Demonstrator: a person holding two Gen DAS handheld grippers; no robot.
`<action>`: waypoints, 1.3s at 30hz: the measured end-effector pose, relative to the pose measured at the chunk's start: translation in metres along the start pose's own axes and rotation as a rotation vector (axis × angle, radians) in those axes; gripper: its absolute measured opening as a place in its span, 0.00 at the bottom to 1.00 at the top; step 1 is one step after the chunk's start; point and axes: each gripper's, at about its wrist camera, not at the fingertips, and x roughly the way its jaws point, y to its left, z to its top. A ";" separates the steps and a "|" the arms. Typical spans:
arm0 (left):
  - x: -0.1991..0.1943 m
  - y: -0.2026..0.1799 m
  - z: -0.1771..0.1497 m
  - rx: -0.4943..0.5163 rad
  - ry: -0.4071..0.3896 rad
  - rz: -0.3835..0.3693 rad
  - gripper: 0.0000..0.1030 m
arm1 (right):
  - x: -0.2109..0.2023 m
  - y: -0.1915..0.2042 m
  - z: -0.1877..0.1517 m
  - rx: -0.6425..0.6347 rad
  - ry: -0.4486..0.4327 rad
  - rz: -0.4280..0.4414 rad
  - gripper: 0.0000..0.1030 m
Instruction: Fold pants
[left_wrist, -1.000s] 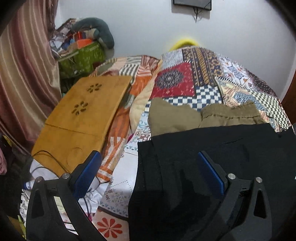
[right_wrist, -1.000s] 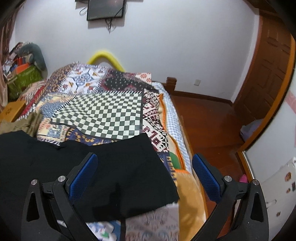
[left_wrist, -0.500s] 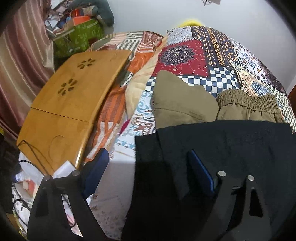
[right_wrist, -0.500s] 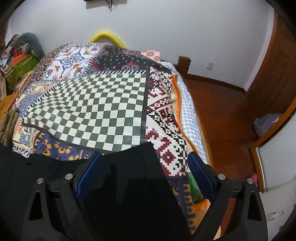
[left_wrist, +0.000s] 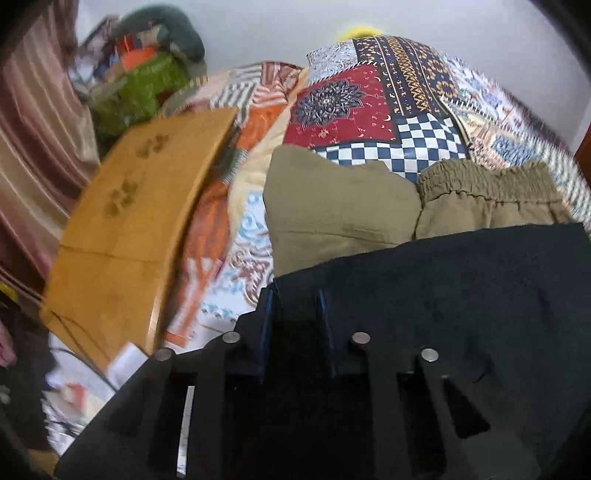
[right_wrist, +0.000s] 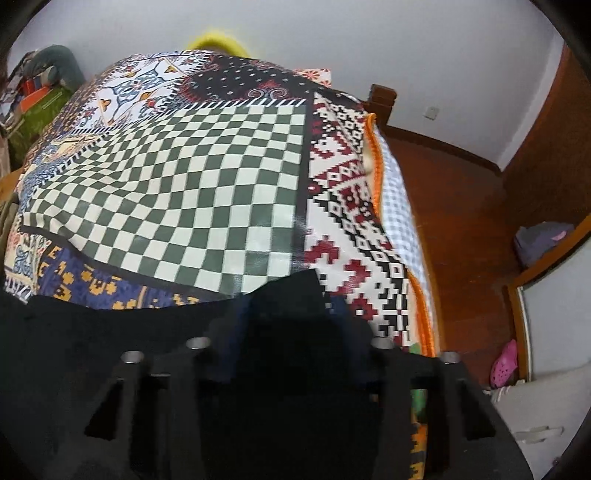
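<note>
The black pants (left_wrist: 461, 295) lie flat across the near part of the bed, over the patchwork bedspread (right_wrist: 192, 177), with one corner toward the bed's left edge and the opposite corner (right_wrist: 295, 291) toward its right edge. The left gripper (left_wrist: 295, 314) has its blue-lined fingers (left_wrist: 266, 310) drawn narrow, with a corner of the black cloth pinched between them. The right gripper (right_wrist: 291, 317) is likewise drawn in around the other corner; its fingers are dark and blurred against the cloth, but the fabric sits between them. Just beyond the black pants, touching their far edge, lies a pair of olive pants (left_wrist: 369, 206) with a gathered elastic waistband (left_wrist: 487, 184), folded over itself. On the bed's left edge a wooden lap tray (left_wrist: 129, 221) with flower-shaped cutouts rests tilted. Past it, against the wall, stands a green bag (left_wrist: 140, 88) with boxes and a grey-green stuffed thing piled on top; what is inside cannot be made out. To the right of the bed is a wooden floor (right_wrist: 461, 221), with a pink clog (right_wrist: 504, 363) near a doorway.
</note>
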 end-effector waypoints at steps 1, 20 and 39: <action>-0.003 -0.001 0.000 0.010 -0.008 0.014 0.07 | -0.001 0.000 -0.001 0.003 -0.002 0.007 0.18; -0.021 0.024 0.032 -0.056 -0.068 -0.073 0.29 | -0.031 -0.007 -0.012 0.013 -0.124 -0.049 0.12; 0.013 0.004 0.001 -0.064 0.042 -0.115 0.16 | -0.030 -0.014 -0.031 0.075 -0.094 0.006 0.12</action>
